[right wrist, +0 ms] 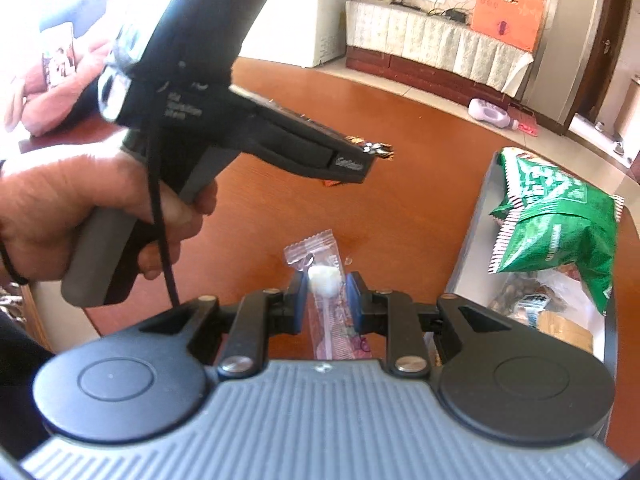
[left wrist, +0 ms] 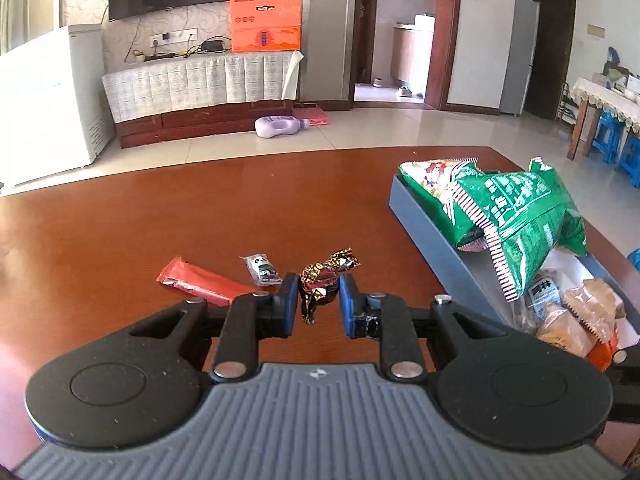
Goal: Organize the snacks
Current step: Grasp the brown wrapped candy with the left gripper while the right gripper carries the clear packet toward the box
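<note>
Two hand-held grippers each lift a sweet above a brown table (left wrist: pixel 160 216) beside a grey box (left wrist: pixel 440 248) of snacks.

The left gripper (left wrist: pixel 319 295) is clamped on a foil-wrapped candy (left wrist: pixel 320 280), held clear of the tabletop to the left of the box. The right gripper (right wrist: pixel 326 292) pinches a clear-wrapped lollipop (right wrist: pixel 325 280), also left of the box. Green snack bags (left wrist: pixel 512 208) rest on the box; a red packet (left wrist: pixel 200 280) and a small panda-print sweet (left wrist: pixel 262 269) lie on the table further left.
</note>
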`<action>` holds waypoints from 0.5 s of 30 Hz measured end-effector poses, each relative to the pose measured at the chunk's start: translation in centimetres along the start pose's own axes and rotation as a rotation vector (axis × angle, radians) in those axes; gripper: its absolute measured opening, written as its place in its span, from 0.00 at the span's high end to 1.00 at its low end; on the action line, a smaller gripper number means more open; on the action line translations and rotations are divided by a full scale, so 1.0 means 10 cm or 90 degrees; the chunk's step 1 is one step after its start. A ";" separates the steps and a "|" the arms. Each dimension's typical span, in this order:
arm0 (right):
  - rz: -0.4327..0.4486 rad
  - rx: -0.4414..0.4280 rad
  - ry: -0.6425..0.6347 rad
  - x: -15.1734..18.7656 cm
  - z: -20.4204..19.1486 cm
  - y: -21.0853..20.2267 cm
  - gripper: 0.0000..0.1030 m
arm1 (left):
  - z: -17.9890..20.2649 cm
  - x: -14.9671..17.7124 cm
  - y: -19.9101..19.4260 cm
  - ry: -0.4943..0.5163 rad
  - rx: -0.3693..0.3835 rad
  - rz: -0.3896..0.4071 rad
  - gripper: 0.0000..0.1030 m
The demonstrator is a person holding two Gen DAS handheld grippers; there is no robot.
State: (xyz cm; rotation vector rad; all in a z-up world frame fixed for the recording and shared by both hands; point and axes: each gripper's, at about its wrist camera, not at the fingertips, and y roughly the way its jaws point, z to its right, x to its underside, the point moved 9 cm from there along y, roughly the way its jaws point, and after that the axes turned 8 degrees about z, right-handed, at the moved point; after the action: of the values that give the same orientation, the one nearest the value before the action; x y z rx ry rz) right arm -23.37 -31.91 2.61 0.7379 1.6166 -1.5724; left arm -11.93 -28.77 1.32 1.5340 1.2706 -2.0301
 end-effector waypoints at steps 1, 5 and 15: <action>0.008 0.004 0.008 -0.01 0.05 -0.03 0.76 | 0.01 -0.01 -0.03 0.000 0.000 0.002 0.75; 0.027 0.017 0.028 -0.04 0.17 -0.14 0.76 | 0.06 -0.03 -0.11 0.001 0.001 0.007 0.75; 0.055 0.050 0.058 -0.03 0.48 -0.32 0.76 | 0.32 -0.12 -0.25 -0.012 0.027 0.020 0.75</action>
State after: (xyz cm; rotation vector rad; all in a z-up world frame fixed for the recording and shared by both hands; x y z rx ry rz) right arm -25.25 -36.90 4.87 0.9214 1.5718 -1.5675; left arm -15.17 -30.22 3.67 1.5393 1.1972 -2.0594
